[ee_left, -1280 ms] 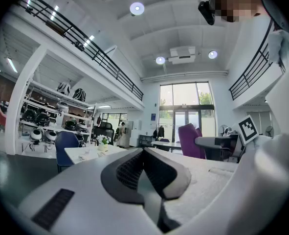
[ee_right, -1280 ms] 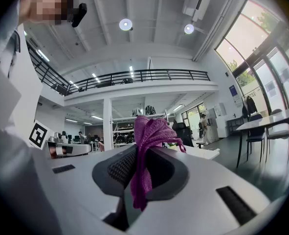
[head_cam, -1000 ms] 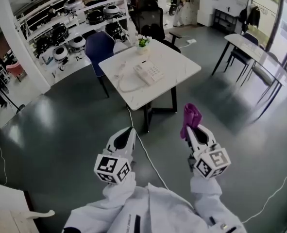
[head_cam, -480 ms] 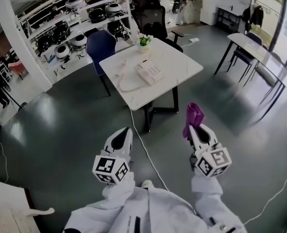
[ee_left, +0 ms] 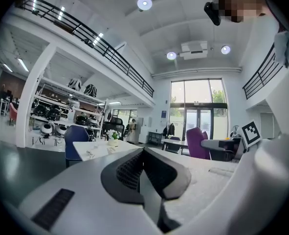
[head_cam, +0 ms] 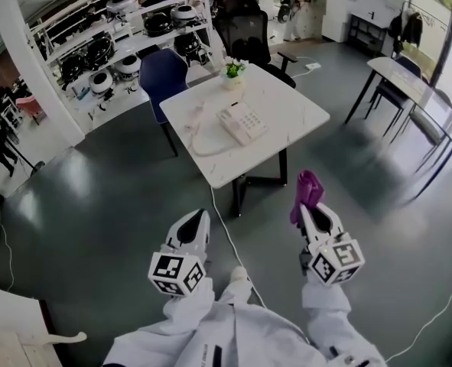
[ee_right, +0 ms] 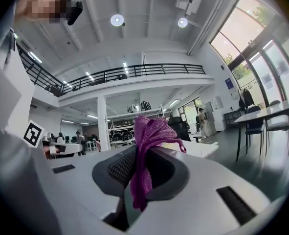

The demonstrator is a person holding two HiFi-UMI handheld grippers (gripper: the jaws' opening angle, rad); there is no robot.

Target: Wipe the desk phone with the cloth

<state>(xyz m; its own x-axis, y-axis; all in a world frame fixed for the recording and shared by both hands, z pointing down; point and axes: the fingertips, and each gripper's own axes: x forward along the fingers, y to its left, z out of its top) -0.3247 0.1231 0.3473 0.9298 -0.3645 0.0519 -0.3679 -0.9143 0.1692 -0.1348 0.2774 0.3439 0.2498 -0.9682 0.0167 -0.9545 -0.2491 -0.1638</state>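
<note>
A white desk phone [head_cam: 241,122] lies on a white table [head_cam: 287,121] well ahead of me, its curled cord trailing to the left. My right gripper [head_cam: 312,209] is shut on a purple cloth [head_cam: 306,192] that sticks up between its jaws [ee_right: 149,141]. My left gripper [head_cam: 194,222] is shut with nothing in it [ee_left: 140,168]. Both grippers hang over the grey floor, short of the table.
A small potted plant [head_cam: 232,71] stands at the table's far edge. A blue chair [head_cam: 161,73] and a black office chair [head_cam: 247,33] sit behind it. Shelves with helmets [head_cam: 126,33] line the back left. Another table [head_cam: 421,90] stands right. A cable [head_cam: 233,243] runs across the floor.
The table and phone have drawn closer and shifted slightly right in the head view as I walk forward. Both grippers keep their pose, the cloth still held.
</note>
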